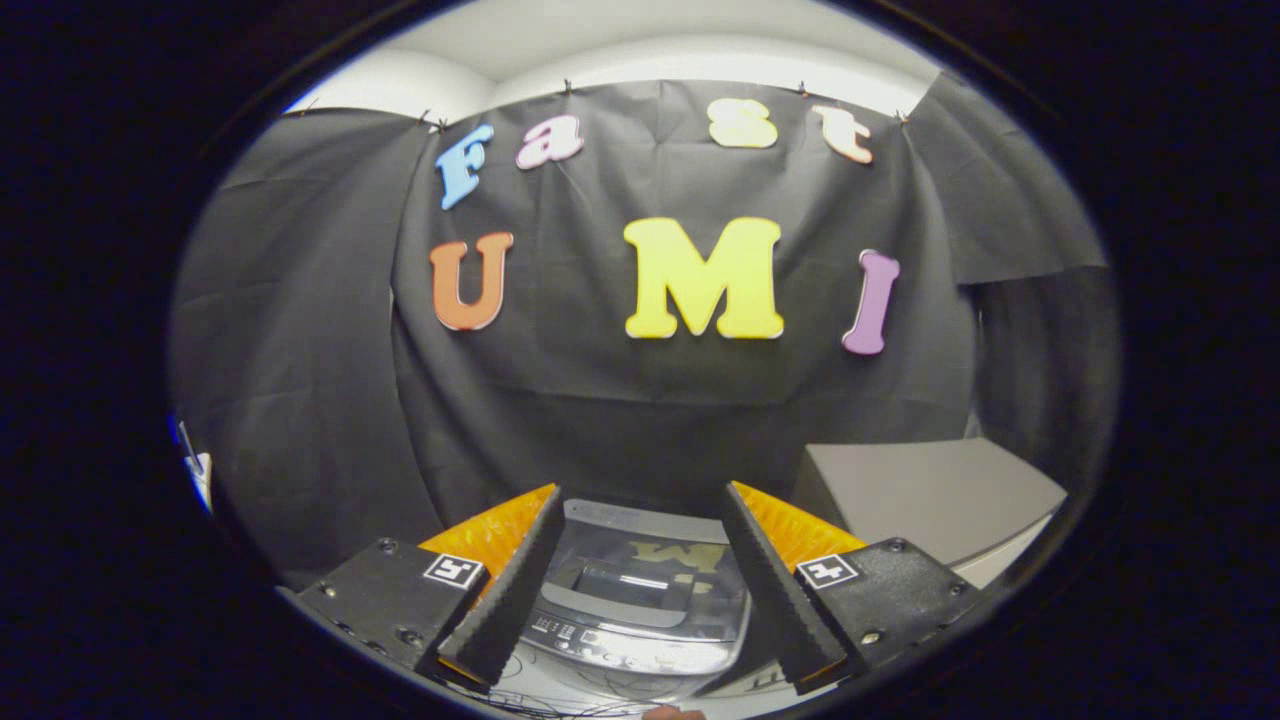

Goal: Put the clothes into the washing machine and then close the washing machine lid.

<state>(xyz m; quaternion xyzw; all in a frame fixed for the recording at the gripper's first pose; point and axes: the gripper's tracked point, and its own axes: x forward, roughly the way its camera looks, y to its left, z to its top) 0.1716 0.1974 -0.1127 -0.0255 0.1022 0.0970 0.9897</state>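
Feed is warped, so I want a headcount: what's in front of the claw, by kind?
Washing machine, lid closed, seen between the open claw's fingers: 1
Grey box, beside the machine: 1
Clothes: 0 in sight
Total: 2

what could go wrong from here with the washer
1. The washer lid looks shut and glossy, so clothes likely cannot go in until it is lifted.
2. The gripper is open and empty with the washer seen between its fingers; lowering carelessly could knock the lid or the button panel.
3. The grey box beside the washer could snag a sideways swing.
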